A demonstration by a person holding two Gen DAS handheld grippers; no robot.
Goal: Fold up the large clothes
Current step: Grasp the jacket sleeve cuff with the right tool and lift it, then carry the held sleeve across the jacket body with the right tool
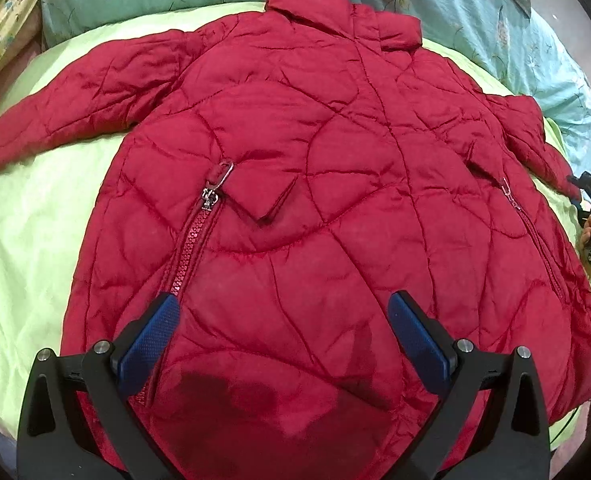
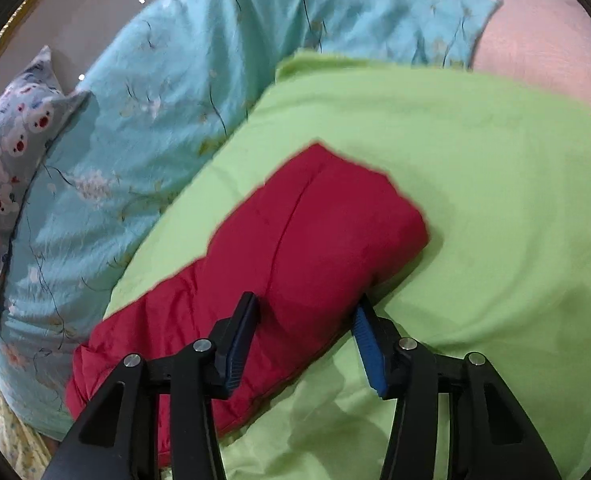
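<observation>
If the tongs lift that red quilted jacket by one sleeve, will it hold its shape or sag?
Probably sag: the red quilted jacket lies limp and creased on the green sheet. Its puffy padding suggests it is light for its bulk. The sleeve squashes between the right tongs, so it likely compresses easily.

Bare green sheet [image 2: 495, 200] lies open beside the sleeve [image 2: 295, 248]; blue quilt [image 2: 143, 120] bounds it.

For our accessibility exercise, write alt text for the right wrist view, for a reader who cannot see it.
The right gripper has its jaws on either side of a red coat sleeve, pressing into it near the cuff, on a green sheet. A blue floral quilt and a patterned pillow lie beyond.
</observation>
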